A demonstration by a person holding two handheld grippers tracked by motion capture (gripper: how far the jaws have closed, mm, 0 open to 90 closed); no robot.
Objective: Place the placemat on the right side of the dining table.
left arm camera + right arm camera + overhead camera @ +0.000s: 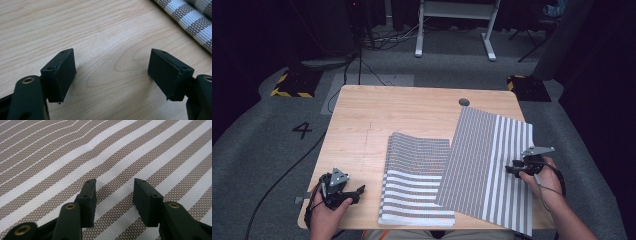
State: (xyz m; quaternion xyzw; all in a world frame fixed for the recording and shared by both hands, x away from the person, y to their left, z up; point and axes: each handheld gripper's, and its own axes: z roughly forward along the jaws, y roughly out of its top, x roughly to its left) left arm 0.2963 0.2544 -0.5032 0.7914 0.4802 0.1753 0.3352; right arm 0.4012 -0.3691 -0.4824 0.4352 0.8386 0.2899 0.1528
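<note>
You are at a pale wooden table with a smooth top and clear grain, rounded at the corners. Two woven placemats lie on it, both of coarse plastic-like mesh in brown and white stripes. The near placemat lies flat in front of you at the table's near edge, a rectangle with thin stripes on its far half and broad bands on its near half. The second placemat, the one you are working on, lies to its right, angled, with its left edge overlapping the first and its right part reaching past the table's right edge.

Your right gripper is over this second placemat near its right side. In the right gripper view its two black, flat rectangular pads stand apart with nothing between them, just above the dotted weave, which shows a slight ripple farther off.

Your left gripper sits at the table's near left corner, well apart from both mats. In the left gripper view its jaws are wide apart and empty over bare wood.
</note>
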